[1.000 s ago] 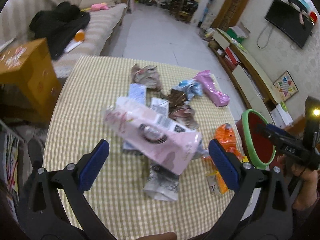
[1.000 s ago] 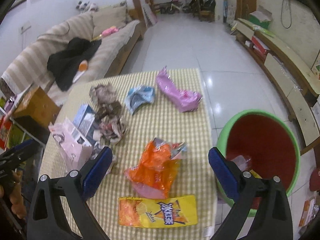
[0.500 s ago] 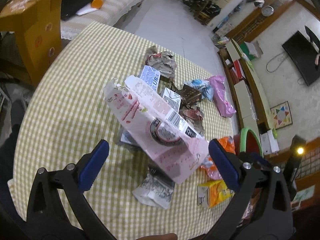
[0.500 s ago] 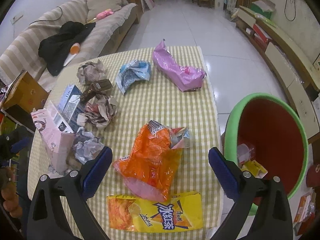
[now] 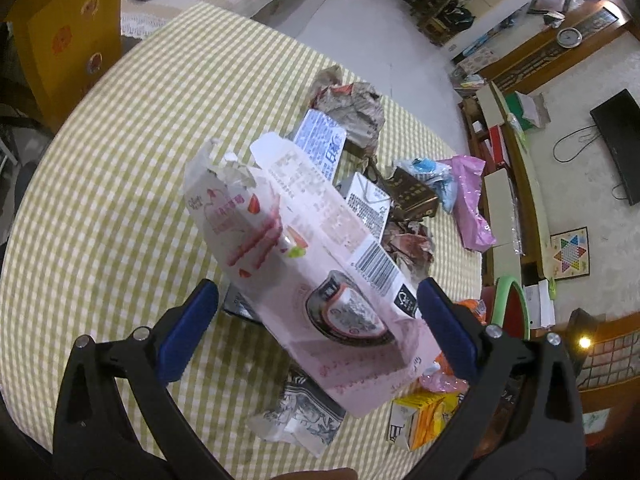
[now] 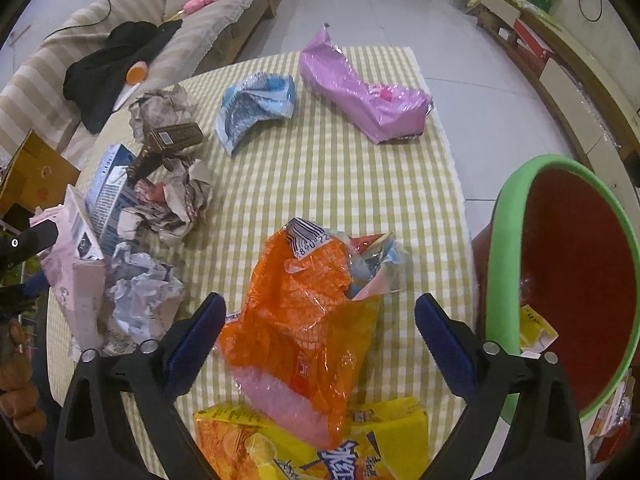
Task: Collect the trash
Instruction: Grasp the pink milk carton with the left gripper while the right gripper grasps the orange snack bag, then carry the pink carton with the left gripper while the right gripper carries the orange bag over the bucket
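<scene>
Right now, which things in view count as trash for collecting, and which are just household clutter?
Job:
pink torn carton
orange crinkled plastic bag
yellow chip packet
purple foil wrapper
red bin with green rim

Lying about:
black clothing on the sofa
brown cardboard box

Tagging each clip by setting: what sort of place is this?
Most likely a home living room: a striped sofa, a wall-mounted TV above a low cabinet, and a checked-cloth table strewn with snack wrappers.
</scene>
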